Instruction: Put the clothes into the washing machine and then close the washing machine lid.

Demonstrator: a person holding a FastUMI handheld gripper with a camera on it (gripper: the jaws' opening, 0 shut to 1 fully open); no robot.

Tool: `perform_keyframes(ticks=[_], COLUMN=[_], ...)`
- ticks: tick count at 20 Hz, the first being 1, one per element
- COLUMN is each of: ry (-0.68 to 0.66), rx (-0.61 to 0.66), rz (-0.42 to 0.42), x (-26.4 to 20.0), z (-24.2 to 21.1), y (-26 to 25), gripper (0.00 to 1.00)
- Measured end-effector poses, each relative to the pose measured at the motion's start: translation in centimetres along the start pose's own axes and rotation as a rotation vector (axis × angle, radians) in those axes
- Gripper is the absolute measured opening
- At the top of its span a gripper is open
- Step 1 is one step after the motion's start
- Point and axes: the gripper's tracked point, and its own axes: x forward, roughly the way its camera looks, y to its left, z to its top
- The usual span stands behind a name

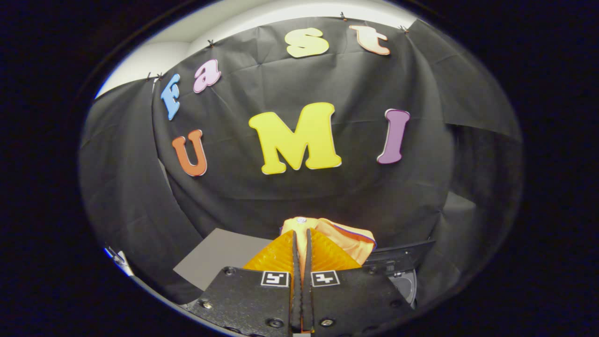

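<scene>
One garment is all I can make out from where the camera rides: a yellow-orange piece of clothing (344, 236), bunched up and lifted off whatever it lay on, with a thin dark trim running along one edge. It looks soft and light, the sort of thing that sags and folds under its own weight, so I would judge it will drape and swing rather than hold a shape. A pinch on a gathered fold suits it better than a single thin edge, which could slide out.

The gripper (302, 243) has its two fingers drawn almost together, only a narrow slit left between them, and the cloth is caught in that slit; fabric rises just beyond the fingertips and spills off to the right of them. Both fingers appear to press on it, so the hold looks firm for now.

Down to the right, just past the garment, sits the dark rim of what I take to be the washing machine (398, 262), with a rounded grey opening below it. A flat grey board (215, 257) lies to the left of the fingers. The garment hangs near the machine but not yet inside it, and the lid remains to be closed
</scene>
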Motion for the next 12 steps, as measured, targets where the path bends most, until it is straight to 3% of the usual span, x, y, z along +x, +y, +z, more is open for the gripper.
perform_keyframes(ticks=[6,12], ry=[0.027,0.113], rx=[0.03,0.04], rz=[-0.075,-0.134], x=[-1.5,-0.1], z=[-3.0,-9.9], y=[-5.9,-10.2], gripper=[0.04,0.04])
